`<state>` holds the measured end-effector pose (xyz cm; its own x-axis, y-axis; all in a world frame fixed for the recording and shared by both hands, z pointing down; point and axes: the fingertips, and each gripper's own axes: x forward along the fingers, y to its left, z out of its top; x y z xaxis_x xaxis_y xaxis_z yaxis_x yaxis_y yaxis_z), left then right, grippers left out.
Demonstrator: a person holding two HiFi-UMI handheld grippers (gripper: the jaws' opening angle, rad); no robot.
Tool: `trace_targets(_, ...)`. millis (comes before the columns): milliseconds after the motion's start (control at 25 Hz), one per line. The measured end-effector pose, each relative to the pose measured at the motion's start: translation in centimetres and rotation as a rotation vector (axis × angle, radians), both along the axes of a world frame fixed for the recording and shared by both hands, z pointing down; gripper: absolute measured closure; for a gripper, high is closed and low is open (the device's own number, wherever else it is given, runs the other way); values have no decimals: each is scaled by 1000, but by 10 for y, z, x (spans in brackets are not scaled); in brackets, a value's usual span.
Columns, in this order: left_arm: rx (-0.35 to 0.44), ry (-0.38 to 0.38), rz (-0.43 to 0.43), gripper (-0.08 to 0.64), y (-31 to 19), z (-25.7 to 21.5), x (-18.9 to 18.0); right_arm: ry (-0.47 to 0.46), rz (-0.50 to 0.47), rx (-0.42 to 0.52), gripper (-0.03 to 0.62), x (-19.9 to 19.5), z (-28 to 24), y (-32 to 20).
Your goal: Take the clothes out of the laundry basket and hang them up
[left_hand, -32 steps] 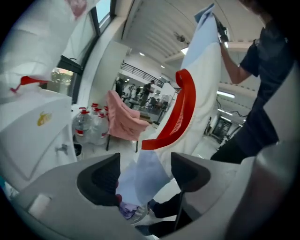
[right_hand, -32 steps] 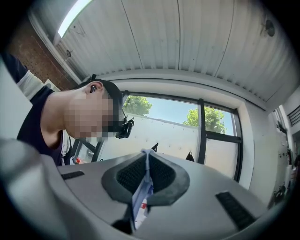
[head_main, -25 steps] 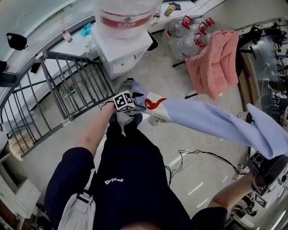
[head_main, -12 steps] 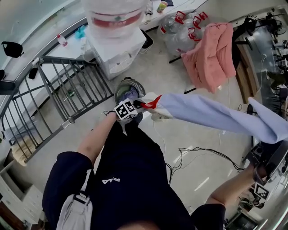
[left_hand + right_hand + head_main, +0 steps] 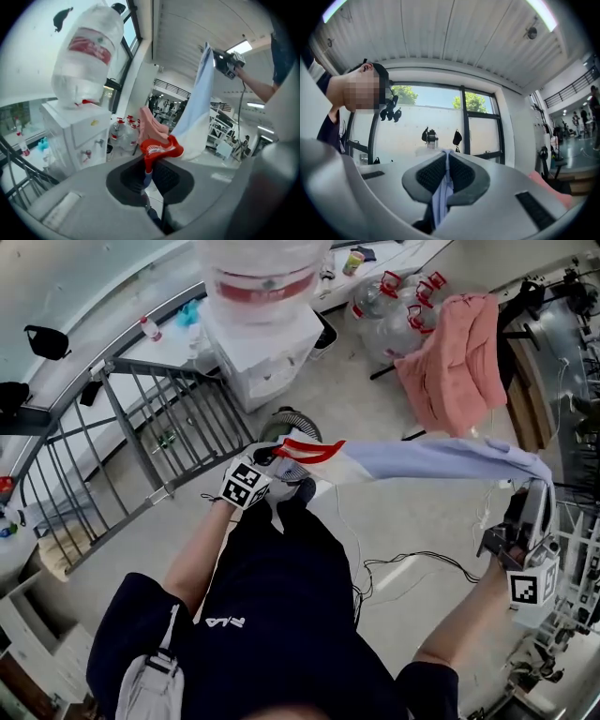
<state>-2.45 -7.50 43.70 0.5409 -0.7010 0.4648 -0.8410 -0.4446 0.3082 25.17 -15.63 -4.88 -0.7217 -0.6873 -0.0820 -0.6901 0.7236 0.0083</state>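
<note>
A light blue garment (image 5: 422, 458) with a red collar (image 5: 305, 449) is stretched almost level between my two grippers. My left gripper (image 5: 279, 457) has just closed its jaws and is shut on the red collar (image 5: 159, 146), which bunches above the pads. My right gripper (image 5: 532, 491) is shut on the garment's other end, and pale blue cloth (image 5: 440, 199) shows between its jaws. In the left gripper view the garment (image 5: 199, 103) hangs from the right gripper (image 5: 227, 63). A pink garment (image 5: 455, 357) hangs on a rack at the upper right.
A white water dispenser (image 5: 267, 343) stands ahead, with a metal railing (image 5: 150, 423) to its left. Several empty water jugs (image 5: 394, 306) sit beside the pink garment. A floor fan (image 5: 291, 423) and cables (image 5: 412, 563) lie on the floor by the person's feet.
The left gripper has shut on the red collar and moved a little left and up. The right gripper has come down and inward, so the sagging garment now runs taut and level.
</note>
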Motion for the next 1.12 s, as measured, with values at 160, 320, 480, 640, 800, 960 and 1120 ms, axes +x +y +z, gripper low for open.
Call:
trace_targets(160, 63, -35, -81, 529, 2, -41, -32, -7, 81, -156, 575, 21, 92, -4)
trace_targets(320, 131, -47, -139, 529, 4, -84, -51, 46, 128, -294, 575, 33, 188, 5)
trace_targets(480, 239, -76, -183, 529, 16, -137, -57, 136, 129, -409, 575, 33, 272, 27)
trace_targets(640, 339, -122, -253, 529, 32, -193, -64, 152, 35, -496, 568, 17, 327, 59)
trace_targets(800, 404, -167, -341, 529, 62, -242, -73, 198, -91, -535, 391, -2, 355, 87)
trace_targets(960, 477, -220, -386, 529, 94, -286, -76, 251, -207, -477, 305, -20, 349, 101)
trace_targets(1120, 535, -246, -420, 529, 128, -321, -73, 206, -493, -412, 305, -92, 336, 127)
